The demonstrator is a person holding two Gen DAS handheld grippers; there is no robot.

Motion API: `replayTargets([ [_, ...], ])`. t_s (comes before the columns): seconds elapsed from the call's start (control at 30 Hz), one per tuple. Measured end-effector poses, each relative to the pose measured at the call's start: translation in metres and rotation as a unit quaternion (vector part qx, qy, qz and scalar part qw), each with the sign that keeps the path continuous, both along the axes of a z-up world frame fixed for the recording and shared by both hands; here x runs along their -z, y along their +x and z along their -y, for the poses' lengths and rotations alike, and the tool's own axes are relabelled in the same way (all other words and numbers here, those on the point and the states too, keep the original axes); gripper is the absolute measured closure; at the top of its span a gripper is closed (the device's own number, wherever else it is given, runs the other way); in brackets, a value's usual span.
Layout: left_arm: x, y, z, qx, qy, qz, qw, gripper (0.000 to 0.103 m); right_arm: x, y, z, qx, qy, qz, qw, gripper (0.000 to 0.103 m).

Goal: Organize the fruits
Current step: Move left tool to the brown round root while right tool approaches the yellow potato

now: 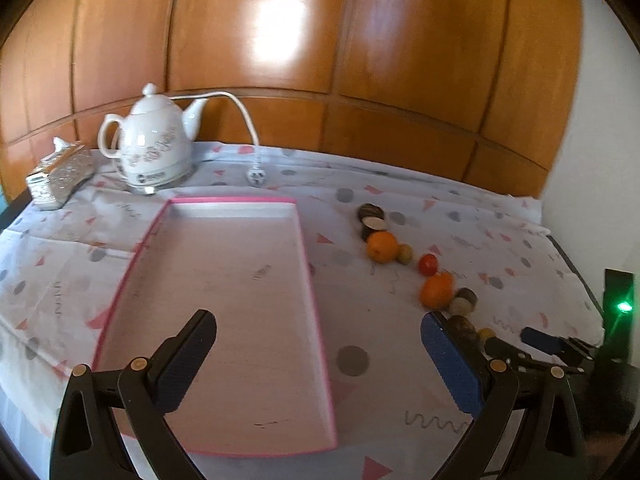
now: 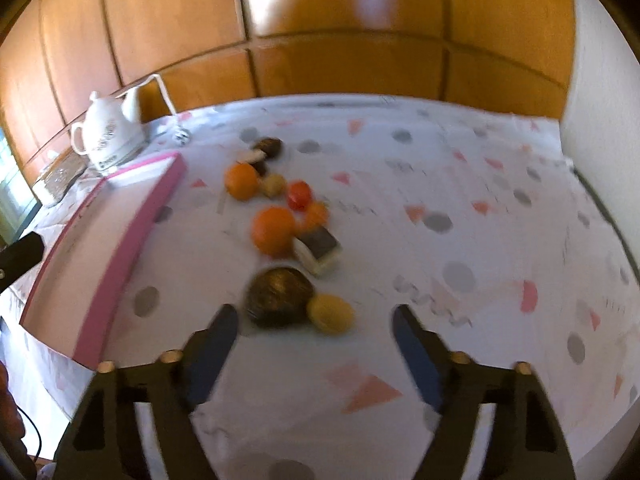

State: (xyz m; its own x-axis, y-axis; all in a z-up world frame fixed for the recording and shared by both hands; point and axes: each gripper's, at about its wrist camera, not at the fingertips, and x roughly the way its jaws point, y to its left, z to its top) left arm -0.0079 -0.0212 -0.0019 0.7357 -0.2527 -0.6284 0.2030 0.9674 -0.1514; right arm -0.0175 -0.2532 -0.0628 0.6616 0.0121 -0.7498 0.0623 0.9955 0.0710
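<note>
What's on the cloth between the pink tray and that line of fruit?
Nothing but bare patterned tablecloth. The right wrist view shows an open strip of cloth between the pink tray and the line of fruit; the left wrist view shows the same.

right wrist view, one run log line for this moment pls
stage: approach | right gripper: open, fingers just short of brown fruit | left gripper: open over pink tray | tray: no fruit

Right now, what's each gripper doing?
Left gripper: open, empty, over the pink tray.
Right gripper: open, empty, near the brown fruit.
</note>
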Motion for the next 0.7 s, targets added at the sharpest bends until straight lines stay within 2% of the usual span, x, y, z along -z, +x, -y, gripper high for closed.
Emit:
replayTargets([
  [0.1, 0.003, 0.001, 0.007, 0.012, 0.004, -0.008, 0.9999, 0.000, 0.008, -0.001, 0.016, 0.009, 0.013, -0.010, 1.000, 0.050],
  [0.2, 0.008, 0.005, 0.010, 0.017, 0.007, -0.020, 0.9996, 0.000, 0.013, 0.002, 0.023, 0.009, 0.023, -0.014, 1.000, 0.051],
  [0.3, 0.014, 0.009, 0.013, 0.021, 0.011, -0.034, 0.9991, 0.000, 0.014, 0.007, 0.019, -0.020, 0.031, -0.016, 0.999, 0.053],
  [0.4, 0.018, 0.012, 0.018, 0.031, 0.018, -0.042, 0.9985, 0.000, 0.015, 0.012, 0.009, -0.041, 0.001, -0.014, 0.999, 0.054],
  [0.47, 0.019, 0.015, 0.022, 0.042, 0.023, -0.045, 0.9979, 0.001, 0.019, 0.015, 0.009, -0.051, 0.000, -0.020, 0.998, 0.058],
  [0.53, 0.020, 0.017, 0.027, 0.057, 0.022, -0.047, 0.9970, 0.001, 0.022, 0.018, 0.008, -0.057, -0.010, -0.024, 0.998, 0.069],
  [0.6, 0.021, 0.019, 0.035, 0.078, 0.023, -0.050, 0.9954, 0.002, 0.025, 0.019, 0.010, -0.058, -0.015, -0.024, 0.998, 0.075],
  [0.7, 0.025, 0.025, 0.047, 0.105, 0.016, -0.061, 0.9924, 0.010, 0.025, 0.019, 0.016, -0.055, -0.011, -0.019, 0.998, 0.075],
])
